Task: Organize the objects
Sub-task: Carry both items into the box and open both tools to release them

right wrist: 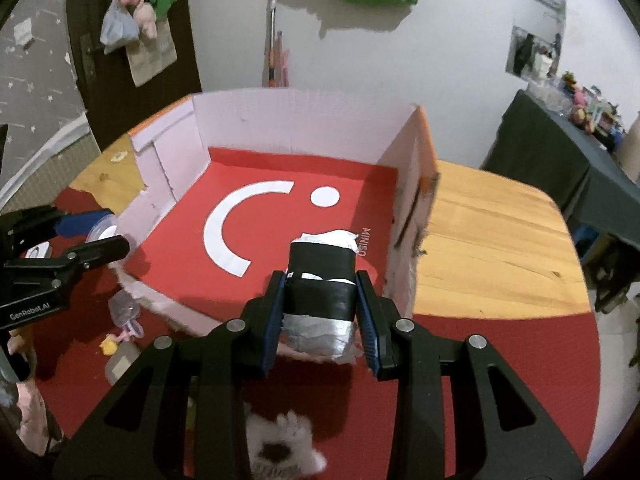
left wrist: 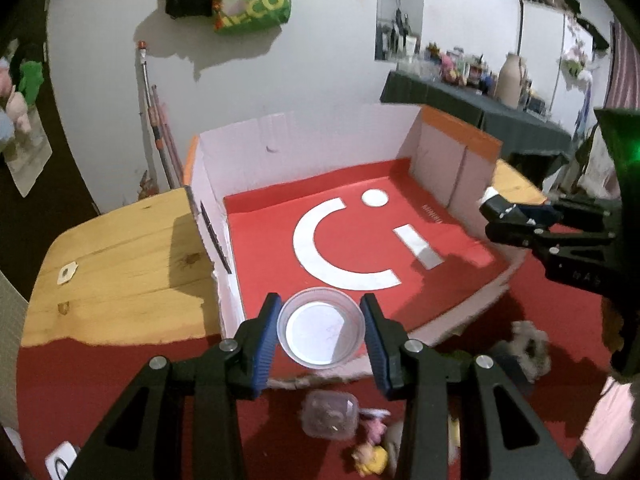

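Observation:
My left gripper (left wrist: 322, 330) is shut on a clear plastic cup (left wrist: 321, 326), held above the near rim of the open cardboard box (left wrist: 248, 136). The box has white walls and a red floor with a white smiley. My right gripper (right wrist: 323, 308) is shut on a taped bundle (right wrist: 320, 300), black in the middle with silver and white ends, held over the box's near right corner (right wrist: 400, 288). In the left wrist view the right gripper (left wrist: 516, 220) hangs at the box's right side. In the right wrist view the left gripper (right wrist: 96, 236) and its cup (right wrist: 102, 229) are at the box's left wall.
The box stands on a wooden table (left wrist: 120, 248) partly covered by a red cloth (right wrist: 500, 360). Loose things lie on the cloth in front of the box: a clear plastic container (left wrist: 330, 414), small toy figures (left wrist: 372, 456), a furry white toy (right wrist: 286, 440). A cluttered dark table (left wrist: 480, 100) stands behind.

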A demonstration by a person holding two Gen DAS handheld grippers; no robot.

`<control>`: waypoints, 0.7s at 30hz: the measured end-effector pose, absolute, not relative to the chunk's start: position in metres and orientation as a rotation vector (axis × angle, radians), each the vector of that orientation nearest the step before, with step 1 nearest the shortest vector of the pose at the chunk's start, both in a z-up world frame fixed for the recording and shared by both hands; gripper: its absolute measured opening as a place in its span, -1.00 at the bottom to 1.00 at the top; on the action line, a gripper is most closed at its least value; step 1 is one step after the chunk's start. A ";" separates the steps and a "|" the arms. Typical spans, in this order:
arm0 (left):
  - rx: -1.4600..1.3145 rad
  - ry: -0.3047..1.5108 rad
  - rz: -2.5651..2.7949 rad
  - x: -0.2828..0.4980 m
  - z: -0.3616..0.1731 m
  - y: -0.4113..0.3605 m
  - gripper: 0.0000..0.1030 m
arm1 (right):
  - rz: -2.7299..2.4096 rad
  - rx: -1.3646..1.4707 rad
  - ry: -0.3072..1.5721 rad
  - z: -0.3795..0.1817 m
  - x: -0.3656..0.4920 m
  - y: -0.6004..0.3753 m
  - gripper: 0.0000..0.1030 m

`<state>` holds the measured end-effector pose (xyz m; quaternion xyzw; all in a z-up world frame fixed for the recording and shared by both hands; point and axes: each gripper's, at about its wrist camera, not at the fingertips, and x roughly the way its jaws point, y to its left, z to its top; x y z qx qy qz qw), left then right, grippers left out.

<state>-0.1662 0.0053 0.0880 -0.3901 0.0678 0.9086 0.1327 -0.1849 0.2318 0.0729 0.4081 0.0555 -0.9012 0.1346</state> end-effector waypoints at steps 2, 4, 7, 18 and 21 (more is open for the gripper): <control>-1.168 0.217 2.609 -0.177 0.082 0.008 -0.18 | -2.579 1.230 0.191 0.066 -0.195 0.228 -0.37; -1.205 0.238 2.579 -0.186 0.075 0.010 -0.18 | -2.546 1.277 0.225 0.059 -0.203 0.224 -0.37; -1.247 0.282 2.539 -0.196 0.067 0.013 -0.18 | -2.490 1.346 0.244 0.050 -0.213 0.223 -0.37; -1.390 0.362 2.398 -0.216 0.045 0.021 -0.18 | -2.372 1.477 0.349 0.032 -0.227 0.217 -0.37; -1.392 0.399 2.388 -0.218 0.041 0.024 -0.18 | -2.350 1.494 0.371 0.031 -0.230 0.216 -0.37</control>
